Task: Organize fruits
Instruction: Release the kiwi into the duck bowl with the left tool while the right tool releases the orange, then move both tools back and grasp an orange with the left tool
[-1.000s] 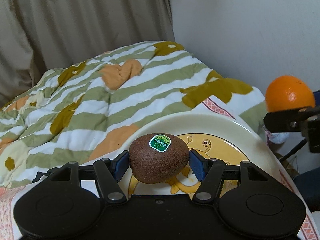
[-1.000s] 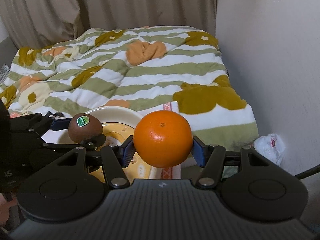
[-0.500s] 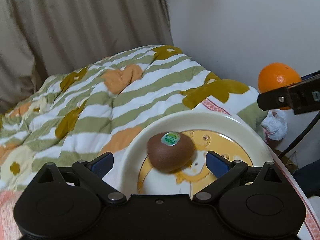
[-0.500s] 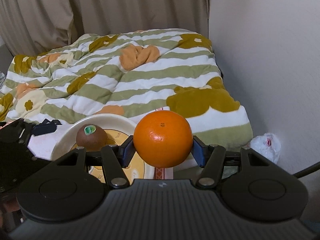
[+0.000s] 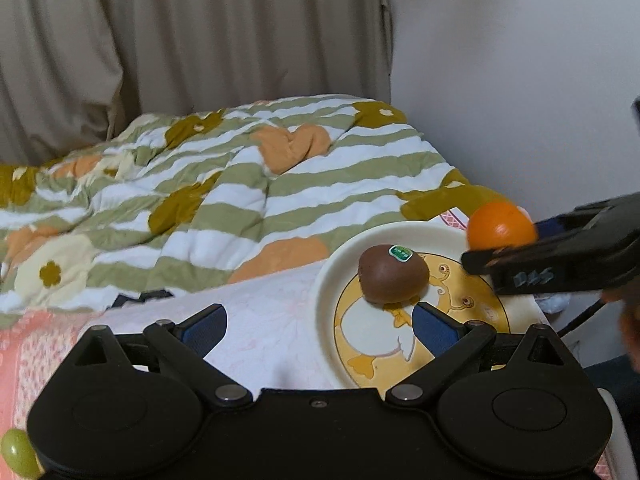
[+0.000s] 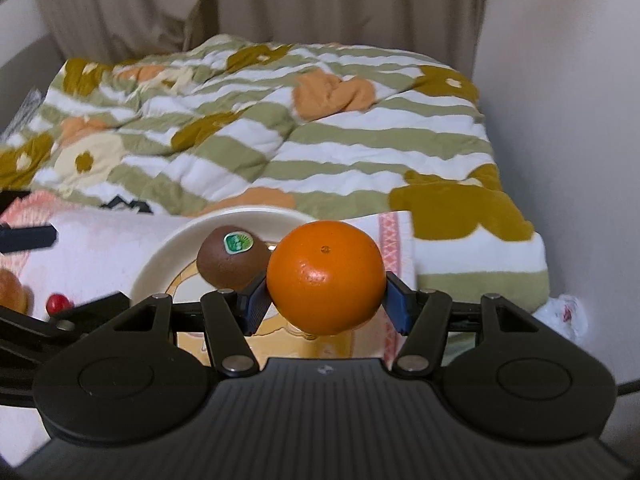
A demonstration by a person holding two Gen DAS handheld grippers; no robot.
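The brown, fuzzy kiwi with a green sticker [image 5: 393,279], which was pinched between the blue-padded fingers of the left gripper [image 5: 316,330] a second ago, has been released and now rests on the cream round plate with a yellow cartoon duck print [image 5: 332,280], toward its far left part. The left gripper's fingers are spread wide with nothing between them, and the gripper has been drawn back toward the near edge of the pale floral cloth-covered surface [image 5: 260,320], so that the kiwi sits just beyond the fingertips. One fruit is thus judged to be placed. The glossy round orange [image 6: 326,276] is still pinched firmly between the pads of the right gripper [image 6: 326,306] and is held above the right part of the plate, just beside the kiwi; whether the two fruits touch cannot be told. The orange appears to be next for setting down, and the free area on the plate's right side seems sufficient. At the surface's left edge a small red fruit [image 6: 57,303] and a green grape [image 5: 16,452] are seen, seemingly yet to be sorted.
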